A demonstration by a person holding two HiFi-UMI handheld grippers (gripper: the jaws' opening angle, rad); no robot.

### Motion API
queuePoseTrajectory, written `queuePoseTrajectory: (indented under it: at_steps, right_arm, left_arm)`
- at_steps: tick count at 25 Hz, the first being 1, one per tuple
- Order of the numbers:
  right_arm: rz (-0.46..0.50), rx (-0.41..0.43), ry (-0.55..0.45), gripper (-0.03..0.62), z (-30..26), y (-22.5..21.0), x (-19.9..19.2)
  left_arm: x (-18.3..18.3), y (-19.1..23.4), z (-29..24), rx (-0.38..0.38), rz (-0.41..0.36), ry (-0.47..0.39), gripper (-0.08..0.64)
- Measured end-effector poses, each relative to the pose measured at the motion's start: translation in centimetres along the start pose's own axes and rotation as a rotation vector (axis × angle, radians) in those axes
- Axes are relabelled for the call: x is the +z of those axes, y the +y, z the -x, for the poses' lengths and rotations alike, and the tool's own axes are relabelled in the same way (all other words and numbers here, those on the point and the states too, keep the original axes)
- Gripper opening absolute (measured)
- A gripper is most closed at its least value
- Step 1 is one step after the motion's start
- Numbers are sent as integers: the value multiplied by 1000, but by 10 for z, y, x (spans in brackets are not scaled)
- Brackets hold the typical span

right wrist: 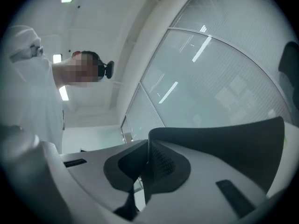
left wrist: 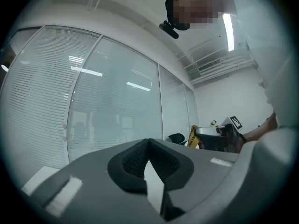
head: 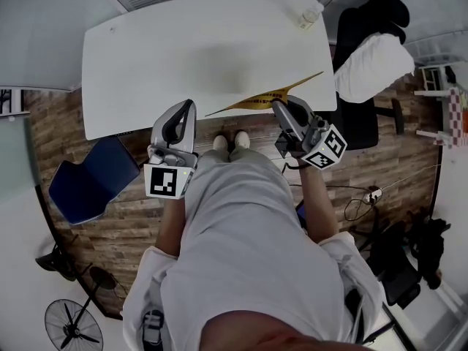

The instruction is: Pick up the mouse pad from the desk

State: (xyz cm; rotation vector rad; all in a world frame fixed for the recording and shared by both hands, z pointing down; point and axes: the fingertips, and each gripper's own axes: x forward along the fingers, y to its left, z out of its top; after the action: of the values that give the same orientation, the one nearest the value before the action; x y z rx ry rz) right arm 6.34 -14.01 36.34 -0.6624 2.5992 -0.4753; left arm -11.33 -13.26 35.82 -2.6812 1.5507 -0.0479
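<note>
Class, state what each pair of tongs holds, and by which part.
The right tongs pinch the mouse pad by its edge nearest the person, at the desk's front. The left tongs are shut on nothing.

Mouse pad (head: 267,99) above desk's (head: 146,64) near edge, bottle (head: 308,17) far right

Your count: two grippers, left gripper (head: 189,105) and right gripper (head: 278,105). One mouse pad (head: 257,100) at your right fingertips. One desk (head: 146,50), one bottle (head: 308,16) beyond them. Two shoes (head: 221,142) between both fingertips. One fan (head: 73,326).
</note>
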Motion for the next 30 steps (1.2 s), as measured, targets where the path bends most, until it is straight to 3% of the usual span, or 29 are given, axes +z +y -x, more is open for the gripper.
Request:
queuePoseTrajectory:
  at_steps: [8,21,30]
  right_arm:
    - [245,-26,54,12,-24,19,31]
    - [501,-121,158,12,-46,34,43]
    - [553,-256,193,12,-65,27,34]
  left_arm:
    - [14,2,-13,-18,-13,-26,-3]
    - [36,0,-19,-8,-14,-38,-3]
    - [44,-2,-21,2,-33,-51,-3]
